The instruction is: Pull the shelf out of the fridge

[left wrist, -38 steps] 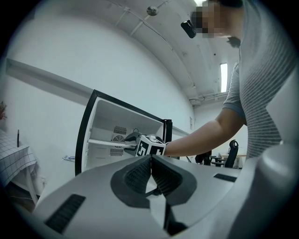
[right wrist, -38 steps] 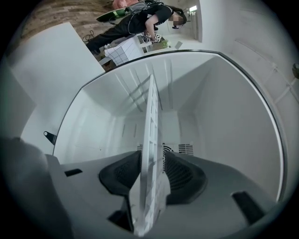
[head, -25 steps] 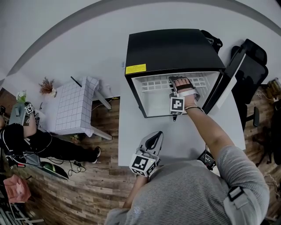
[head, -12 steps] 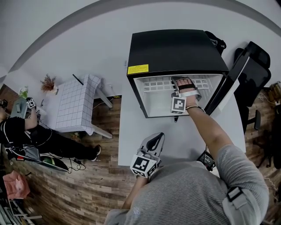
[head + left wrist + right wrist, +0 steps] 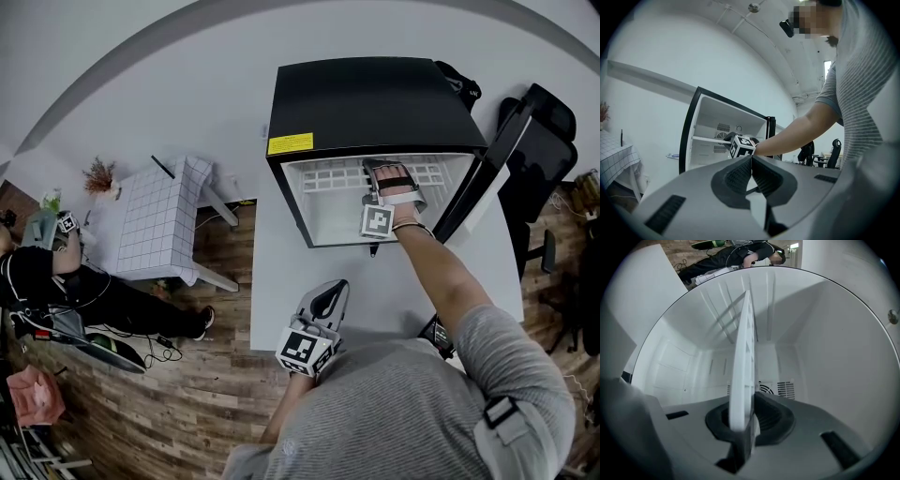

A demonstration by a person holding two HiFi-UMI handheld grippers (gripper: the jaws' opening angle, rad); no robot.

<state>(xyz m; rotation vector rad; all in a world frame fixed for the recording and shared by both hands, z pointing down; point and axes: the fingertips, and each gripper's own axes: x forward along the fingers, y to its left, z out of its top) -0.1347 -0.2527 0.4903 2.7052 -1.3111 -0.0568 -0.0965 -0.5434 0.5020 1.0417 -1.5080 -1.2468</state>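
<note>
A black mini fridge (image 5: 366, 103) stands open on the white table (image 5: 281, 281). Its white grid shelf (image 5: 333, 176) lies inside near the top. My right gripper (image 5: 380, 173) reaches into the fridge. In the right gripper view the shelf's front edge (image 5: 743, 362) stands between the pads of my right gripper (image 5: 743, 420), whose jaws are closing and pinch it. My left gripper (image 5: 323, 298) hangs over the table's near edge, shut and empty. In the left gripper view its pads (image 5: 751, 161) meet, and the fridge (image 5: 717, 136) lies ahead.
The fridge door (image 5: 487, 169) hangs open to the right, with a black chair (image 5: 539, 141) behind it. A small table with a checked cloth (image 5: 159, 225) stands to the left. A person (image 5: 56, 291) sits on the wooden floor at far left.
My right gripper has stayed in the fridge at the shelf's front edge, shifting only slightly. The left gripper has barely moved.
</note>
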